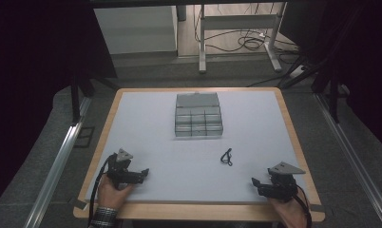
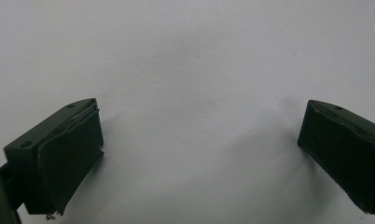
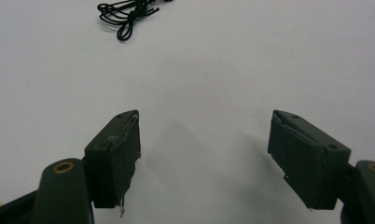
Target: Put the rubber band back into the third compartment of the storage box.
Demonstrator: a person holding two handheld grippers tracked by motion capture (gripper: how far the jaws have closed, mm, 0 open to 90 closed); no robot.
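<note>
A small black looped cord [image 1: 226,156] lies on the white mat, right of centre; it appears again as a black tangle [image 3: 126,14] at the top of the right gripper view. A clear compartment box [image 1: 197,114] with its lid open stands at the mat's far middle. My left gripper [image 1: 144,174] rests at the front left, open, with bare mat between its jaws [image 2: 199,140]. My right gripper [image 1: 254,182] sits at the front right, open too, empty [image 3: 204,140], pointing toward the cord from some distance.
The white mat [image 1: 156,123] covers a wooden table [image 1: 198,211] whose edge shows all round. Desk legs and cables [image 1: 246,42] stand on the floor beyond. Metal rails [image 1: 56,161] run along both sides of the table.
</note>
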